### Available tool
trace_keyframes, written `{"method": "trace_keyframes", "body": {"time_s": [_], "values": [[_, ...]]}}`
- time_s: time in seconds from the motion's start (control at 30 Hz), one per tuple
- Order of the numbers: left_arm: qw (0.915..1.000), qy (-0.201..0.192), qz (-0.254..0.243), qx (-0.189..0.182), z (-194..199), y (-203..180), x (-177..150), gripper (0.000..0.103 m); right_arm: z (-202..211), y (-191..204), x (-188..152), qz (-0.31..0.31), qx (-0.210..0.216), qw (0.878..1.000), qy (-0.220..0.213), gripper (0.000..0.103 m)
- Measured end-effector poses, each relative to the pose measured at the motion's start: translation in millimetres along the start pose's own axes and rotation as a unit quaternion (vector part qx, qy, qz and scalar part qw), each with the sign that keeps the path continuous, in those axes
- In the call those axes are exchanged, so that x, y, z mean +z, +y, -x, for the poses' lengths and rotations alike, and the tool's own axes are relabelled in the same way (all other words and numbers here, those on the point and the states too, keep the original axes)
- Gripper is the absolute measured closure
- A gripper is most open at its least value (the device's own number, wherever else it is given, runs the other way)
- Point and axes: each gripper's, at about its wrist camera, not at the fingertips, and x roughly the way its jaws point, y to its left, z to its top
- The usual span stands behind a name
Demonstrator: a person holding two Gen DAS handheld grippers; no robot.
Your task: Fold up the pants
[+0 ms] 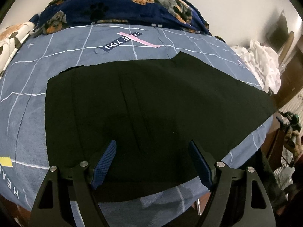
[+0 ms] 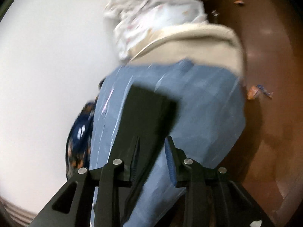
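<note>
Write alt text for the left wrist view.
Black pants lie spread flat on a blue grid-patterned bedsheet, with the open left hand-held gripper hovering over their near edge. A dog-print blanket is heaped beyond.

Both wrist views look closely down on the bed, the right probably tilted.

The pants are black and lie flat, already folded into a broad panel with faint lengthwise creases, filling the centre of the left wrist view and running from a squared edge at nine o'clock to a tapering corner at three o'clock. In the blurred right wrist view the pants show as a dark slab rising from six o'clock toward the centre.
</note>
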Motion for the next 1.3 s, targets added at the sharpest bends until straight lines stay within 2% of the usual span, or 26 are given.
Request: {"method": "trace_keyframes", "body": {"time_s": [0.1, 0.27, 0.37, 0.47, 0.53, 0.63, 0.67, 0.77, 0.83, 0.87, 0.93, 0.97, 1.13, 1.3], "values": [[1.0000, 0.001, 0.000, 0.004, 0, -1, 0, 0.025, 1, -18, 13, -0.030, 0.009, 1.000, -0.004, 0.071], [0.9998, 0.001, -0.010, 0.016, 0, -4, 0, 0.025, -14, -15, 23, -0.024, 0.020, 0.999, 0.008, 0.060], [0.9997, 0.002, -0.011, 0.020, -1, -2, -1, 0.025, -32, -14, 21, -0.024, 0.024, 0.999, 0.020, 0.060], [0.9998, 0.000, -0.004, 0.020, -1, 2, 0, 0.025, -37, 3, 19, 0.008, 0.029, 0.999, 0.028, 0.060], [0.9998, -0.001, 0.004, 0.018, 0, 5, -1, 0.025, -39, 10, 17, 0.025, 0.046, 0.998, 0.038, 0.065], [0.9998, -0.003, 0.016, 0.014, 2, 10, 1, 0.025, -50, 11, 14, 0.044, 0.016, 0.997, 0.055, 0.068], [0.9997, -0.005, 0.019, 0.013, 3, 11, 1, 0.025, -50, 8, 14, 0.038, 0.023, 0.998, 0.050, 0.070], [0.9992, -0.019, 0.032, 0.012, 13, 17, 5, 0.025, -53, 6, 14, 0.017, 0.046, 0.997, 0.051, 0.061], [0.9983, -0.032, 0.048, 0.011, 22, 24, 9, 0.025, -60, 15, 11, 0.033, 0.040, 0.997, 0.058, 0.061], [0.9978, -0.037, 0.054, 0.013, 26, 26, 11, 0.025, -63, 20, 10, 0.042, 0.033, 0.997, 0.062, 0.062], [0.9967, -0.045, 0.064, 0.024, 34, 33, 13, 0.025, -70, 28, 9, 0.052, 0.007, 0.996, 0.072, 0.080], [0.9963, -0.047, 0.067, 0.028, 38, 36, 14, 0.025, -75, 29, 7, 0.053, 0.000, 0.995, 0.082, 0.093], [0.9908, -0.070, 0.099, 0.060, 65, 67, 8, 0.025, -79, 35, 1, 0.063, -0.007, 0.995, 0.079, 0.094], [0.9864, -0.052, 0.139, 0.070, 67, 97, -2, 0.025, -78, 29, 2, 0.056, 0.001, 0.995, 0.081, 0.094]]}}
